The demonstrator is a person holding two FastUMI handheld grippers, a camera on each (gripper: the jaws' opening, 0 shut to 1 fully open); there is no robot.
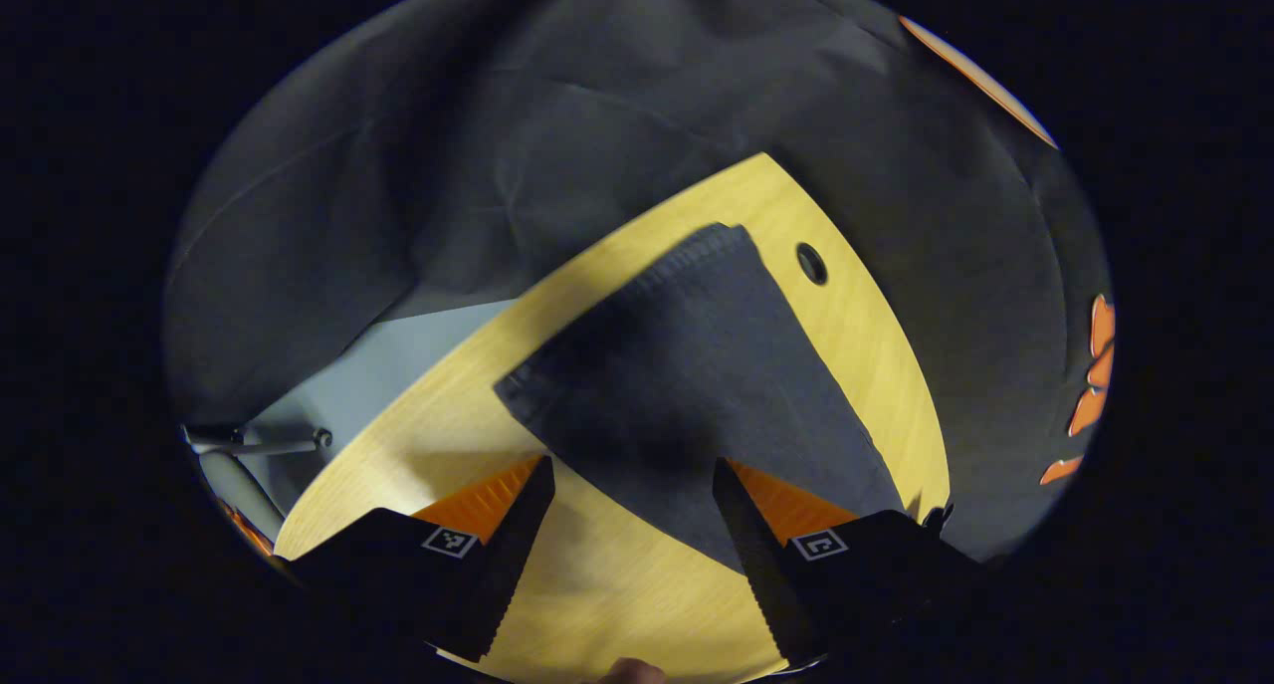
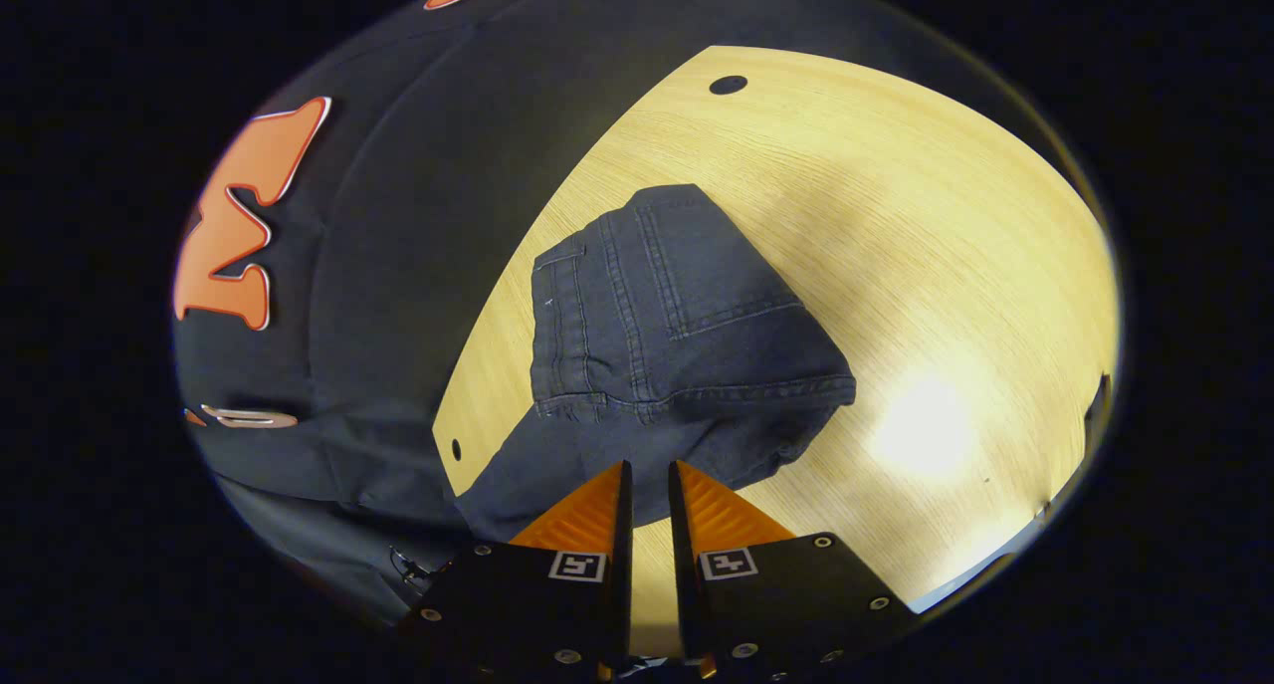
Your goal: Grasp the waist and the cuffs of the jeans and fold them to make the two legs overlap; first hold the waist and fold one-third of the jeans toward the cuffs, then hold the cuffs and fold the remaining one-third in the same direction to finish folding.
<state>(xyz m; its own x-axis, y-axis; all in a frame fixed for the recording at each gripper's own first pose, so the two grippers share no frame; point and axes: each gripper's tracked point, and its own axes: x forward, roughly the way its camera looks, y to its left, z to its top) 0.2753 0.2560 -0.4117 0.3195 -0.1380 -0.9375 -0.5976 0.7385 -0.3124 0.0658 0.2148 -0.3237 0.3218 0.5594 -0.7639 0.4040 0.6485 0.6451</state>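
Pale wood-grain worktop (image 2: 896, 216) is sitting against black cloth wall (image 1: 448, 166), which is hanging in creases behind its far edge. Round dark hole (image 1: 811, 263) is showing near one corner. Bright light patch (image 2: 921, 430) is glaring on the wood. Grey floor (image 1: 398, 365) and a metal stand leg (image 1: 259, 445) are showing below the edge.

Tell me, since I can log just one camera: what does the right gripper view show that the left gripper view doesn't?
Right gripper view: a stitched back pocket on the folded-over waist end, and the right tool with fingers close together at the cloth's near edge; whether it pinches is unclear.
Left gripper view: a plain leg panel, grey floor, and the left tool wide open.
Both: the dark denim jeans on the yellow wooden table with its round hole.
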